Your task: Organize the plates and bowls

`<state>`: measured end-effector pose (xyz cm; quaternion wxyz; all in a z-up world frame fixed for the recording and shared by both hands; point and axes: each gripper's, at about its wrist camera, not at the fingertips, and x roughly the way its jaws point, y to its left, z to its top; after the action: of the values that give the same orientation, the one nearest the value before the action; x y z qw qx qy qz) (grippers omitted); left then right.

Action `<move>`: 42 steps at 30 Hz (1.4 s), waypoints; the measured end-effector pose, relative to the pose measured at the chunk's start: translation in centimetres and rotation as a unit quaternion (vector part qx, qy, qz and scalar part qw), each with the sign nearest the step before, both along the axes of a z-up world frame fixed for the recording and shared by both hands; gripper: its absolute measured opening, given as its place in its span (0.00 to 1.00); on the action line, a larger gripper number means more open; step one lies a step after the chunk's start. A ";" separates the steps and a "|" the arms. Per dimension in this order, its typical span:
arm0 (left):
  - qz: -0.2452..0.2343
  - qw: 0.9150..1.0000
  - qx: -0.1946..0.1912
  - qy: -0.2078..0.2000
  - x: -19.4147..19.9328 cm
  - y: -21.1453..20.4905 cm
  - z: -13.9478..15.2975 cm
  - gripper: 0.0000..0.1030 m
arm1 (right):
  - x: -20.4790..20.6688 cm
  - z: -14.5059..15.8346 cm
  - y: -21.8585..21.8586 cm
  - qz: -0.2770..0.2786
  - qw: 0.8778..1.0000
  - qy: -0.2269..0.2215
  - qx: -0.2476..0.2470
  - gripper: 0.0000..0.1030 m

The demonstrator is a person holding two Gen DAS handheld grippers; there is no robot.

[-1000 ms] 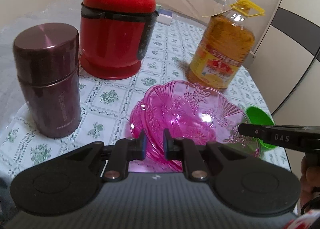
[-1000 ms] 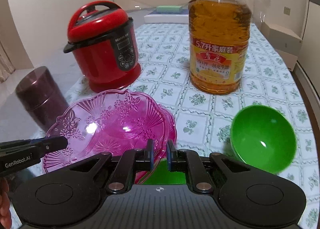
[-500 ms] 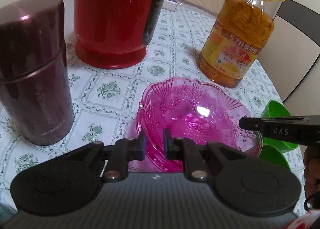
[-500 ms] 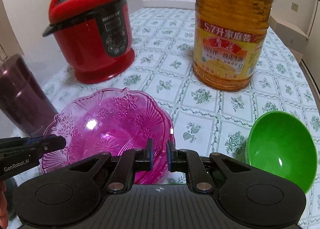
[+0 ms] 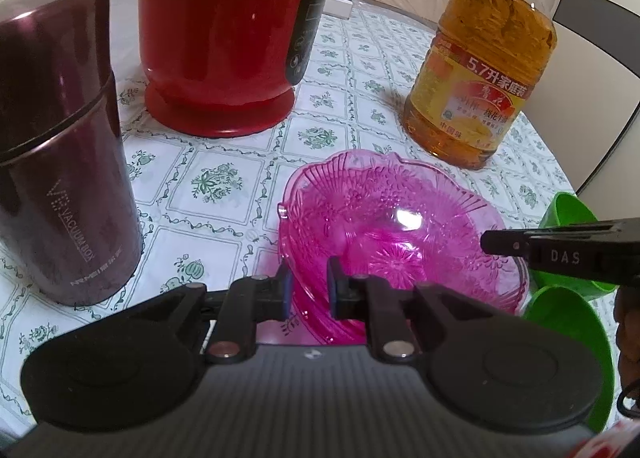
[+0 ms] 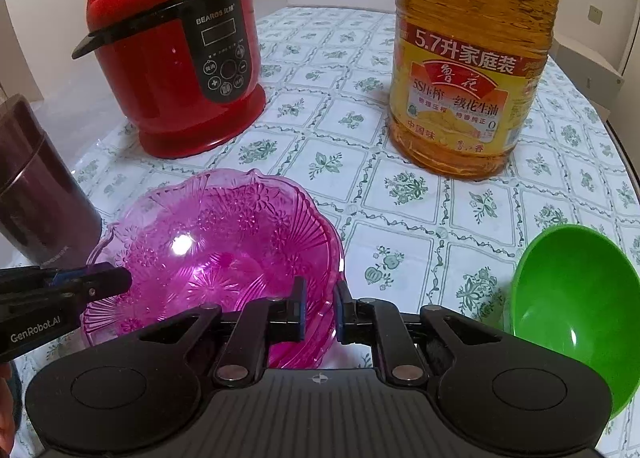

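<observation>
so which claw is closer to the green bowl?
Right. The right claw grips the pink bowl's rim on the side facing the green bowl; the left claw grips the opposite rim.

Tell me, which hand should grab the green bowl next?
Probably right. The green bowl sits just beside the right gripper; the left gripper is across the pink bowl, farther away.

Translucent pink plastic bowl (image 6: 224, 242), pressed with flower and fan patterns. Plain bright green plastic bowl (image 6: 572, 298). Glossy red electric cooker (image 6: 176, 58), black control panel. Dark maroon metal flask (image 5: 60, 162). Amber oil bottle (image 6: 472, 58), yellow-red label. White tabletop (image 6: 400, 186), green floral grid.
</observation>
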<state>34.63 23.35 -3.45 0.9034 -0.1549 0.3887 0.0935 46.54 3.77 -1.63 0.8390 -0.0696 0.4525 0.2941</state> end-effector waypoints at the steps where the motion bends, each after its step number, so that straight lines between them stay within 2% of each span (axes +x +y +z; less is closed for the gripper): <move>1: -0.001 1.000 0.000 0.000 0.0 0.0 -0.1 0.15 | 0.0 0.0 0.1 0.000 1.000 -0.002 -0.001 0.13; 6: -0.003 1.000 0.010 0.001 0.4 -0.1 -0.5 0.17 | 0.1 -0.4 0.3 0.007 1.000 -0.016 -0.005 0.14; 7: 0.002 1.000 0.015 0.001 0.4 -0.1 -0.5 0.20 | 0.2 -0.5 0.3 0.006 1.000 -0.013 -0.003 0.14; 9: 0.002 1.000 0.016 -0.005 0.3 0.0 -0.5 0.27 | 0.4 -0.5 0.0 -0.002 1.000 -0.009 0.007 0.21; 12: 0.002 1.000 0.010 -0.008 -0.1 0.2 -0.3 0.29 | 0.5 -0.1 -0.7 -0.014 1.000 -0.010 0.020 0.31; 21: 0.006 1.000 -0.005 -0.026 -3.5 -0.5 2.3 0.28 | -1.9 3.2 -3.5 -0.037 0.998 -0.009 0.060 0.32; 28: -0.009 0.999 0.002 -0.041 -8.4 -2.8 6.5 0.29 | -7.7 7.3 -6.8 -0.047 0.995 -0.020 0.088 0.32; 32: -0.012 0.999 0.002 -0.044 -12.3 -4.4 8.5 0.29 | -11.9 9.5 -9.4 -0.054 0.992 -0.010 0.116 0.32; 40: -0.012 0.999 0.000 -0.047 -20.3 -7.3 10.4 0.29 | -20.2 11.1 -14.6 -0.087 0.986 0.000 0.141 0.32; 42: -0.005 0.999 -0.004 -0.048 -22.2 -7.8 10.5 0.33 | -22.0 11.1 -15.5 -0.093 0.985 0.008 0.144 0.32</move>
<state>12.48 15.54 7.09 0.9210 -0.1610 0.3456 0.0798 24.53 -11.78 9.45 0.8602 0.0969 0.4166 0.2777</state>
